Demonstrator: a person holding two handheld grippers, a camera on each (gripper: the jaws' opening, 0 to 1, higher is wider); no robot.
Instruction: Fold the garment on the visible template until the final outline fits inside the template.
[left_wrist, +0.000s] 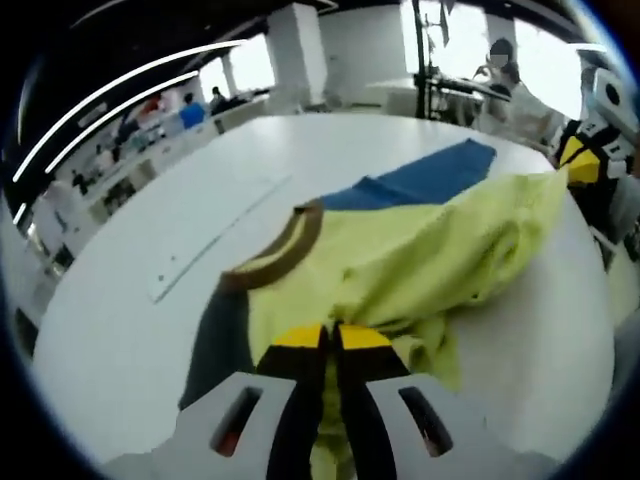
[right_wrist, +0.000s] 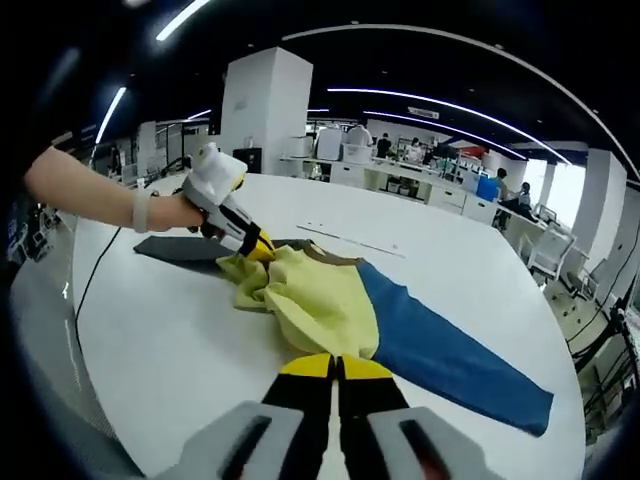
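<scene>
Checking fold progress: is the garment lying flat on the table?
No, the garment is bunched and lifted between both grippers.

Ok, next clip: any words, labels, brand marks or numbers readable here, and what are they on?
None can be read.
The yellow and blue garment, the dark template and the white table carry no visible print.
The left gripper and right gripper show no markings.
Background office signage is too small and blurred.

You have a soft, matt cloth garment (right_wrist: 320, 300), creased, lying on a smooth, faintly glossy white counter (right_wrist: 180, 340).
</scene>
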